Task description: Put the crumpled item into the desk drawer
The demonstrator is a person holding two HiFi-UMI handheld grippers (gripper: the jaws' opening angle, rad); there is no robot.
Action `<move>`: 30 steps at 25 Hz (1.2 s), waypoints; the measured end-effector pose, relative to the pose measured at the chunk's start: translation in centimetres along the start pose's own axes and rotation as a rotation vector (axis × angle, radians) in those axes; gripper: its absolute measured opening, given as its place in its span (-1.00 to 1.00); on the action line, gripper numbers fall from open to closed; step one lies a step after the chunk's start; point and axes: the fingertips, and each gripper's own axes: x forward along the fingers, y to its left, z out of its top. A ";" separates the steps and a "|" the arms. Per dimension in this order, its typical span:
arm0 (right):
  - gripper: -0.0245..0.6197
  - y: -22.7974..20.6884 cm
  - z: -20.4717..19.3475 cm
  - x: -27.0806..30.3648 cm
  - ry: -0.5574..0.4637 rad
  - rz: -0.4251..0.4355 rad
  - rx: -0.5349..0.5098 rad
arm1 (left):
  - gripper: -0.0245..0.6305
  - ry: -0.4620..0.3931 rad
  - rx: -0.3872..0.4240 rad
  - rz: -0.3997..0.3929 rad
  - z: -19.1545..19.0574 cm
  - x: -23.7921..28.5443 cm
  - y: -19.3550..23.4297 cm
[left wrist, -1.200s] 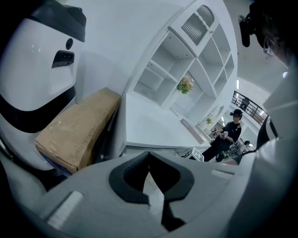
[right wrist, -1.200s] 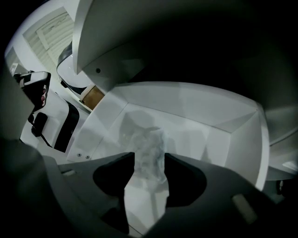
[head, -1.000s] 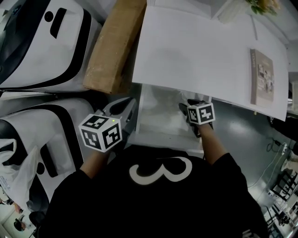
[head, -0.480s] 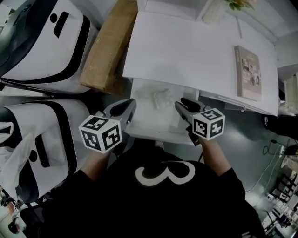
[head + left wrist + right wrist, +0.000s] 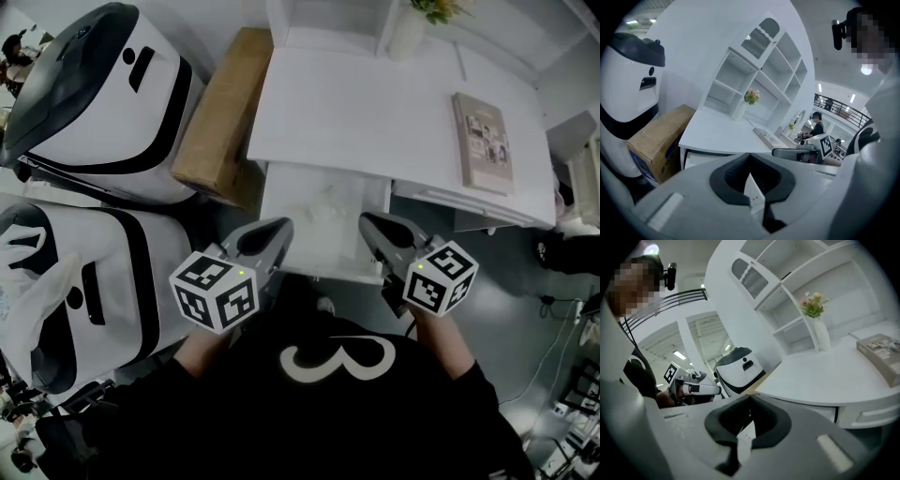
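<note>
White crumpled item (image 5: 328,200) — approx mid of open desk drawer (image 5: 286,230).

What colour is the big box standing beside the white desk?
The rectangular cardboard box is plain brown; the head view shows it best.

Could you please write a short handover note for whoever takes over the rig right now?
Left gripper: shut, empty, over the drawer's left edge.
Right gripper: jaws have just closed with nothing between them; it hovers by the drawer's right side.
Crumpled item: lying inside the open desk drawer, toward the back.
Done: the item is in the drawer.
Left: the drawer stands open; pushing it shut is probably next.
</note>
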 end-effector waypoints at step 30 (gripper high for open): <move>-0.91 4.1 1.2 -4.7 -0.062 0.065 -0.108 | -0.90 0.001 0.082 -0.047 -0.2 -0.5 -6.3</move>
